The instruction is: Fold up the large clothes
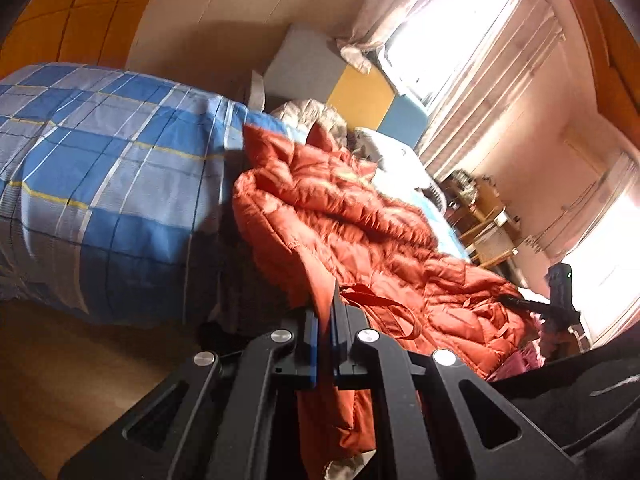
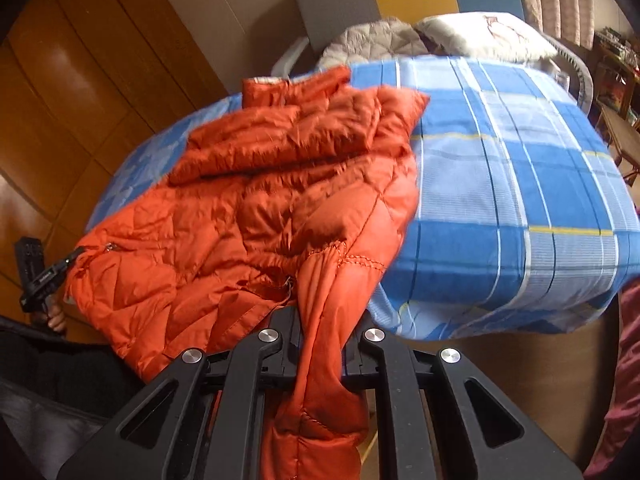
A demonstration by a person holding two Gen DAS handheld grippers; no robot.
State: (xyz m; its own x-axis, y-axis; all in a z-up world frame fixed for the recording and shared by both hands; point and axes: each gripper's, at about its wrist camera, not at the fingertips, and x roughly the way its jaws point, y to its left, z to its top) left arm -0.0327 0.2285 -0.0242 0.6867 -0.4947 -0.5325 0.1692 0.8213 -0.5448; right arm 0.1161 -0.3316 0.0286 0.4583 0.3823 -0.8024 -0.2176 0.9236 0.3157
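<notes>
Jacket: an orange quilted puffer, lying crumpled on the bed by its near edge and toward its left side as the right wrist view shows it. The collar points at the far edge, the hem hangs over the near edge.
Jacket folds: one sleeve or panel is doubled across the upper body. The lower body lies flatter, with a zip pocket near its left hem corner.
Bed: covered by a blue, grey and white check sheet with thin yellow lines. The right half of the sheet is bare.
Left gripper: fingers together, clamped on a thin edge of orange fabric. The fabric runs up between the blue pads and droops below them. An orange loop lies just beside the pads.
Right gripper: fingers pinched on a gathered strip of the hem near a stitched seam. The fabric passes between them and hangs down past the linkage.
Grippers, relative: each shows in the other's view, at opposite hem corners of the jacket.
Pillow: white, at the far edge of the bed, beside a beige quilted bundle.
Headboard: grey, yellow and blue panels behind the far edge.
Curtains: pale, beside bright windows.
</notes>
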